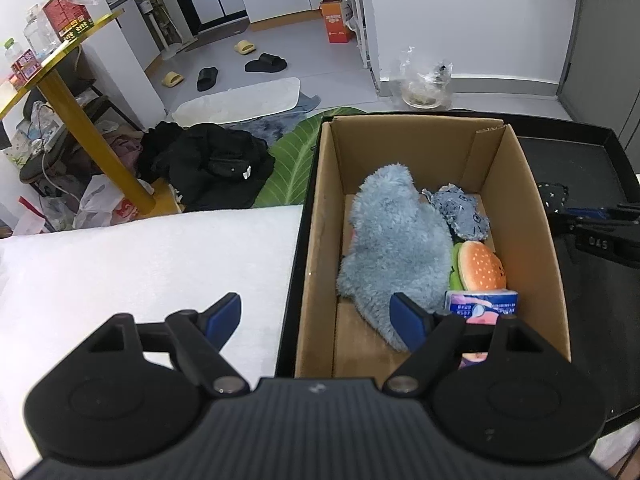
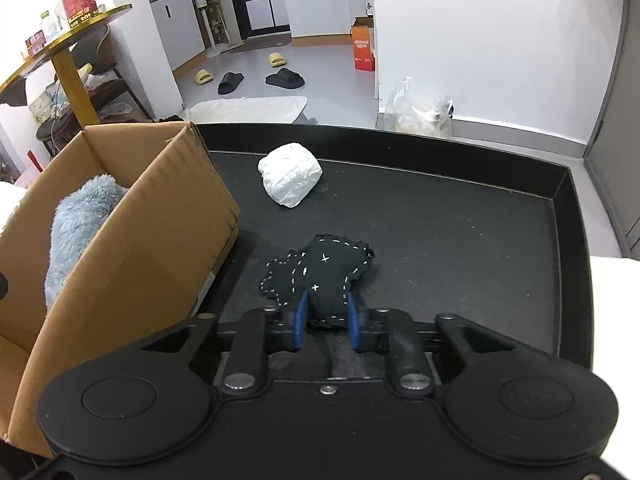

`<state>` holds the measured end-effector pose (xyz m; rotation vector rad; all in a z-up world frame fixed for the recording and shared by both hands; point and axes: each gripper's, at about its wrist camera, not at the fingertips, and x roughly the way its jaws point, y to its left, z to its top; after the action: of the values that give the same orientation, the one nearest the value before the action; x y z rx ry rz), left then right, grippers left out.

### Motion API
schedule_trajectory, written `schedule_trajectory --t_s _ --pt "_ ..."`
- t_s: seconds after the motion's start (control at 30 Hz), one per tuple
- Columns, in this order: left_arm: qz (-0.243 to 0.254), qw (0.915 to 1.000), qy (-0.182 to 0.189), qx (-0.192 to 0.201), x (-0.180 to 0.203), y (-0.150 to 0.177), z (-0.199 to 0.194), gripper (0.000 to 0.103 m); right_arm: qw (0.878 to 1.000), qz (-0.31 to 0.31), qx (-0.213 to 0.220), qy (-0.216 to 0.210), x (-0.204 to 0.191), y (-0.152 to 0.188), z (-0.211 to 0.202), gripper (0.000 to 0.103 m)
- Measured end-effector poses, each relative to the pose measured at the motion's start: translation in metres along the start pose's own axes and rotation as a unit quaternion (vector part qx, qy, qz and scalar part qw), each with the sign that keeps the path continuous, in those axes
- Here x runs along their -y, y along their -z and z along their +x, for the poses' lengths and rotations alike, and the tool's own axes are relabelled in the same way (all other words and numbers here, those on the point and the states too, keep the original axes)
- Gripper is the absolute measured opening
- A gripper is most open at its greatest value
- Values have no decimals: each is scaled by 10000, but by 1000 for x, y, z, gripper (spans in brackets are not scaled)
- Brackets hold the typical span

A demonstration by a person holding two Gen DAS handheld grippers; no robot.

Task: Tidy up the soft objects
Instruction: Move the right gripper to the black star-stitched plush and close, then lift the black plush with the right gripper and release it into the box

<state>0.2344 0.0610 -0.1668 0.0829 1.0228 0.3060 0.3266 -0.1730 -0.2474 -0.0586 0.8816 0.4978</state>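
The right gripper [image 2: 326, 320] is closed on the near end of a black stitched fabric toy with white dashed seams [image 2: 320, 276], blue pads pressing its sides; the toy lies on the black shallow tray [image 2: 460, 240], just right of the open brown cardboard box [image 2: 160, 216]. A white crumpled soft bundle [image 2: 290, 178] sits farther back on the tray, well apart. The left gripper [image 1: 316, 316] hangs open over the box's near left wall, holding nothing. Inside the box lie a fluffy grey-blue plush [image 1: 394, 248], a small denim-blue fabric toy [image 1: 460, 210], a plush hamburger [image 1: 480, 266] and a pink-and-blue packet [image 1: 484, 306].
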Motion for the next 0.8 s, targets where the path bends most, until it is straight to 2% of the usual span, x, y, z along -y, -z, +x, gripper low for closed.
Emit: schedule_trajectory --t_s 0.07,0.4,0.8 --pt "-16 10000 -23 0 0 0 0 80 10000 76 -14 -15 1 1 -5 13" --pt "-209 9998 20 22 -7 0 -4 80 9997 228 -59 92 -3 5 -33 12" --pt "-465 9985 224 157 -19 3 -12 80 9996 -26 130 262 -24 -8 -69 11"
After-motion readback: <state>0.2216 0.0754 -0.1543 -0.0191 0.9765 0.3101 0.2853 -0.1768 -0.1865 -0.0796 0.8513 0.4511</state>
